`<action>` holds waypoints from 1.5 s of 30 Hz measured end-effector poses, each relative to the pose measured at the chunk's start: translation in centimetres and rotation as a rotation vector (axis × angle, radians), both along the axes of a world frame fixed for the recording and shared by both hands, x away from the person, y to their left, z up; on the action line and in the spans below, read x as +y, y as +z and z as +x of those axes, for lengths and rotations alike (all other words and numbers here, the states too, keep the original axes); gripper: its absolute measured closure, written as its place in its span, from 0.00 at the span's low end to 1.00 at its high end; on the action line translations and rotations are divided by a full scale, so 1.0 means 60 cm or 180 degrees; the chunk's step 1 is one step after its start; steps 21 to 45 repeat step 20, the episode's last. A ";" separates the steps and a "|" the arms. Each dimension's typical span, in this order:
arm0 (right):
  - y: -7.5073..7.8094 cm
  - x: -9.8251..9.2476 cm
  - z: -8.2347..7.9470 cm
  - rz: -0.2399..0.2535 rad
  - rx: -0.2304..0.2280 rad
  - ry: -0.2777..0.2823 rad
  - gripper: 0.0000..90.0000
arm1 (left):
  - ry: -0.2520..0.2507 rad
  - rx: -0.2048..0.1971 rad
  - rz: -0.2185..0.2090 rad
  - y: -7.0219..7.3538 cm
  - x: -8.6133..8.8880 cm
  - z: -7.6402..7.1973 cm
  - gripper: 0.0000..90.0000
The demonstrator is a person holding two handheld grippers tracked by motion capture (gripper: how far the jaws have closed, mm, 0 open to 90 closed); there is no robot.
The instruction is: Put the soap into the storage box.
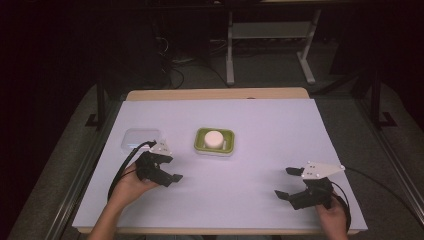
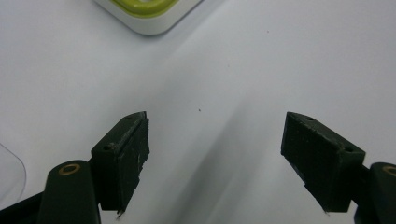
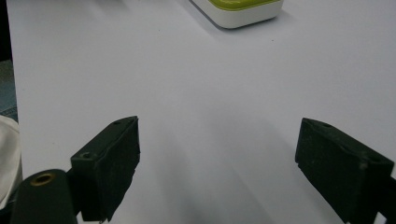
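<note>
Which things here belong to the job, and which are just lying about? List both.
Part of the job:
- green-and-white dish with the white round piece in it
- clear lid
- left tool, jaws open
- right tool, jaws open

Lying about:
- white table legs beyond the table
- floor cables

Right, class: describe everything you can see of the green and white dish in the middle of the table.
The dish is a small rounded-rectangle tray with a white outer base and a lime-green inner rim; it looks like plastic. It sits flat on the white table sheet, near the middle. A pale round object, perhaps a bar of soap, rests inside it. A clear lid-like piece lies apart to its left. Neither the left gripper nor the right gripper touches it; both are open.
</note>
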State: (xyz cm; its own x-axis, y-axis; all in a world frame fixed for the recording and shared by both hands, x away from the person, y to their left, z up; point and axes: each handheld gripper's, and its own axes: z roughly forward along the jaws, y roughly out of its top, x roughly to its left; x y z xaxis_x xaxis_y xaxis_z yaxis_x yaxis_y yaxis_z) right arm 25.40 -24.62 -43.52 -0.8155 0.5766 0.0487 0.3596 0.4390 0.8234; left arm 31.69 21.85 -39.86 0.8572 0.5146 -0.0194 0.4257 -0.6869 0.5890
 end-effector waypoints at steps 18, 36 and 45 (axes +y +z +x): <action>-0.001 0.001 -0.003 0.0001 -0.0016 0.0037 0.15 | 0.0168 -0.0219 -0.0433 -0.048 0.046 -0.088 0.24; 0.000 0.002 -0.004 -0.0004 -0.0023 0.0049 0.15 | 0.0202 -0.0272 -0.0509 -0.045 0.048 -0.089 0.24; 0.000 0.002 -0.004 -0.0004 -0.0023 0.0049 0.15 | 0.0202 -0.0272 -0.0509 -0.045 0.048 -0.089 0.24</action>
